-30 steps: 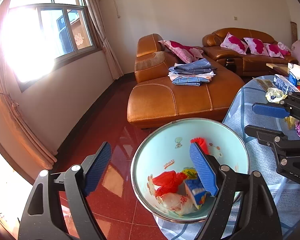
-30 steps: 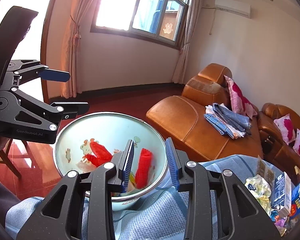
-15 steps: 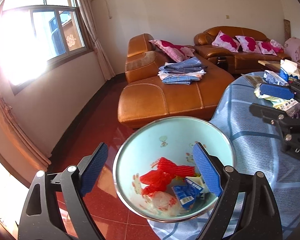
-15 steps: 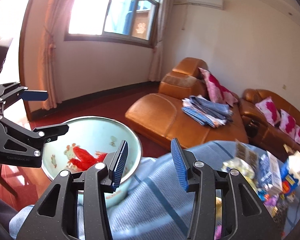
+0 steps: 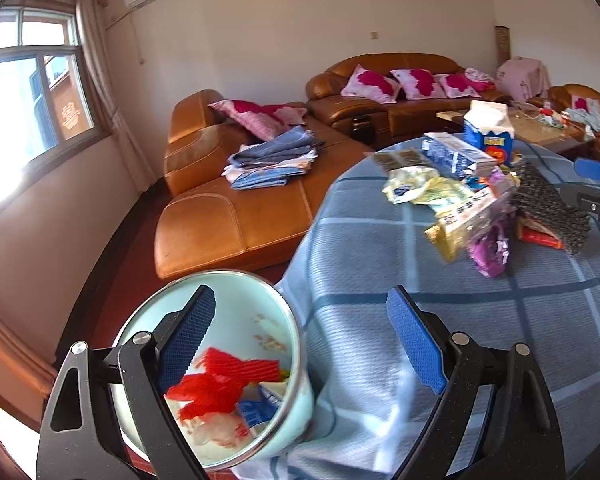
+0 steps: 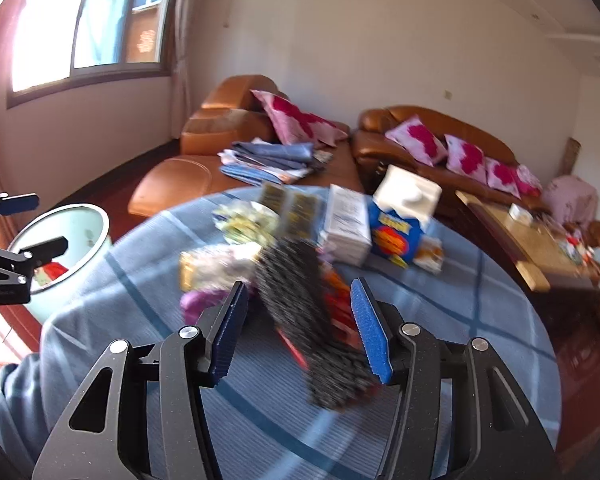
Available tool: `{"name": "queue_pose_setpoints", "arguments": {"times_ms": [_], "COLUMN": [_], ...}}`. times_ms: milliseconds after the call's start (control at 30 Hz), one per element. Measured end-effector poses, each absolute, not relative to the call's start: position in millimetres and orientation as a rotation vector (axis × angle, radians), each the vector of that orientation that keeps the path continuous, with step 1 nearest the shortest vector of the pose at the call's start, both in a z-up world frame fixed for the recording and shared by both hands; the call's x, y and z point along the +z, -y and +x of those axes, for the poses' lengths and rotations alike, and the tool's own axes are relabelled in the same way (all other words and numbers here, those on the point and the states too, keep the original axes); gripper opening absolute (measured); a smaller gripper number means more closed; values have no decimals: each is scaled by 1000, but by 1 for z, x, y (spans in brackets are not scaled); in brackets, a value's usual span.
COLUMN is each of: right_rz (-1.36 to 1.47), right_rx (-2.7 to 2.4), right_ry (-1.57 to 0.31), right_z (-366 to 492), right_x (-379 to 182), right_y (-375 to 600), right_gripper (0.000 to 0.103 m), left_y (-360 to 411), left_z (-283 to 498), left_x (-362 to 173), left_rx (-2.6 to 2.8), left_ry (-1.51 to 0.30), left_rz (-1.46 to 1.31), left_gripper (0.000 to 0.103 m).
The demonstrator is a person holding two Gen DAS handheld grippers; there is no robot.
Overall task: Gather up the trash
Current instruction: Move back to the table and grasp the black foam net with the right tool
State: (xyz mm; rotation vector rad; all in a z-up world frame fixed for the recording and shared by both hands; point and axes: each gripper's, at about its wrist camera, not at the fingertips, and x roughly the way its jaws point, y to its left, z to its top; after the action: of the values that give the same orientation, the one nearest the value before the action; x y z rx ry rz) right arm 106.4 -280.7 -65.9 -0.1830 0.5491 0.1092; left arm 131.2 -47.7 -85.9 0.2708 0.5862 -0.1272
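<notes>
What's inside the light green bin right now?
In the bin, red crumpled wrappers, a blue-and-white carton and pale, whitish scraps are visible. The left gripper finger covers part of the inside, and anything beneath the top layer is hidden.

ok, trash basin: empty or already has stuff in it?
Partly filled. The basin holds red wrappers and a blue-white carton scrap at the bottom; most of its inside wall shows bare.

I see a round worktop (image 5: 440, 280) under a blue checked cloth (image 6: 440, 312). On its far side lies a heap of wrappers (image 5: 472, 216), with a dark patterned packet (image 6: 296, 300), a white box (image 6: 346, 224) and a blue-and-white carton (image 5: 488, 132); the near side is bare cloth.
</notes>
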Motion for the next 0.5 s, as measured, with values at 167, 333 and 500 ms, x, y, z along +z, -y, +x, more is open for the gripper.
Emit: {"name": "queue_pose_setpoints", "arguments": {"times_ms": [167,333,500], "right_rz": [-161,-183,-202], "right_rx": [87,116,143], "right_ry": [-609,-673,-747], "right_z": [112,124,129], "right_x": [-82,-94,-105], "right_y": [303,300,297], "right_gripper": [54,53,27], "left_y": [72,88,97], "left_z": [137,144,148], "left_x": [-92,-97,-98], "left_rx": [-172,-204,-231], "left_ry": [-591,-598,-605], "left_rz": [294,314,311], "left_gripper": [90,90,90]}}
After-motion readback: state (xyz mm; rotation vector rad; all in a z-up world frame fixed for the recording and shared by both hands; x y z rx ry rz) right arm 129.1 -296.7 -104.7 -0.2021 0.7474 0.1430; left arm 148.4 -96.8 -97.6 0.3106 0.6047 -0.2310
